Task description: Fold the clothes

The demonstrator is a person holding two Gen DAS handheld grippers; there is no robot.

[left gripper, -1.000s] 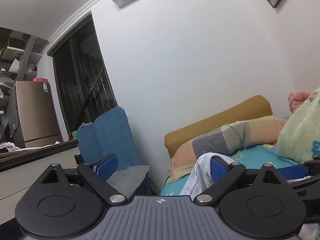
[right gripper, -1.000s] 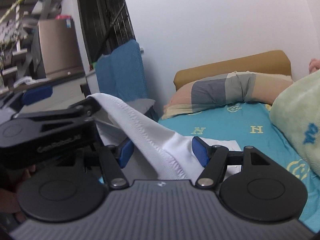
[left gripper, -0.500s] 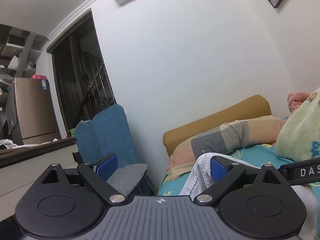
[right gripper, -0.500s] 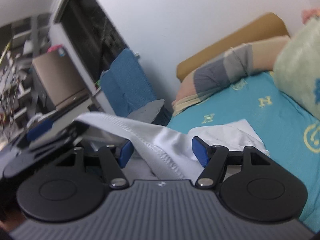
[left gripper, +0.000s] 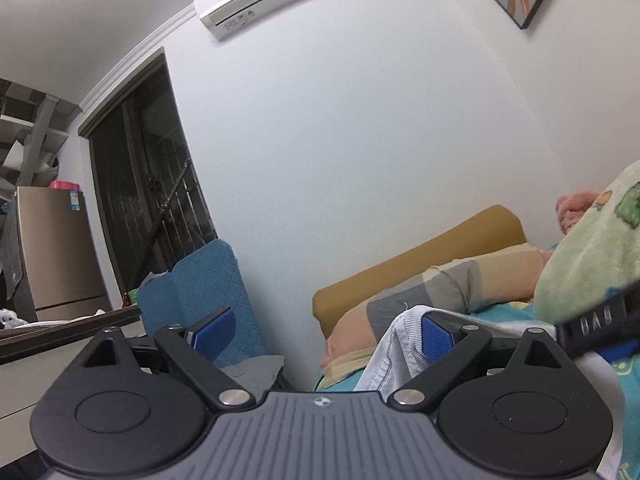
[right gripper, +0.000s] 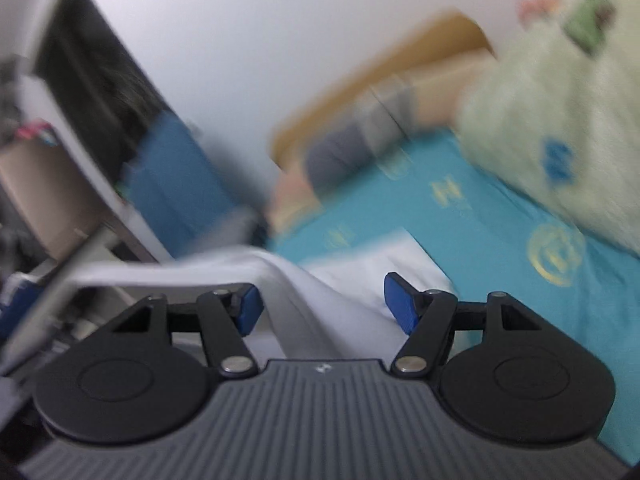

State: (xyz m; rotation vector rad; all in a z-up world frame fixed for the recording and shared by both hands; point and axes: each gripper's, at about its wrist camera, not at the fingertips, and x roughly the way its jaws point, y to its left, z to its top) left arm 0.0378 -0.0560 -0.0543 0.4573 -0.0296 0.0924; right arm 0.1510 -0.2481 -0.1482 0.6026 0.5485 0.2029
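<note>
Both pairs of jaws stand wide apart, blue pads well separated. On the left gripper a bunched white hem is draped over the right-hand pad at lower right of its view, hooked on that one finger rather than pinched between the two. The right gripper has a band of the white garment running up through the gap between its fingers; the cloth lies loose there and neither pad presses on it.

The right wrist view is badly smeared, so fine detail of the fabric is lost. The garment spreads from lower centre of that frame out onto the turquoise bed sheet, with one strip stretching off toward the left edge. In the left wrist view its edge shows a ribbed, stitched seam and a few crumpled folds.

For room: the sheet is open to the right of the garment, bounded at upper right by a pale green blanket heaped up. Beyond lie a striped pillow and a mustard headboard against the white wall. At the bed's left edge stands a blue quilted chair back, close beside the mattress, with a dark barred door behind it.
</note>
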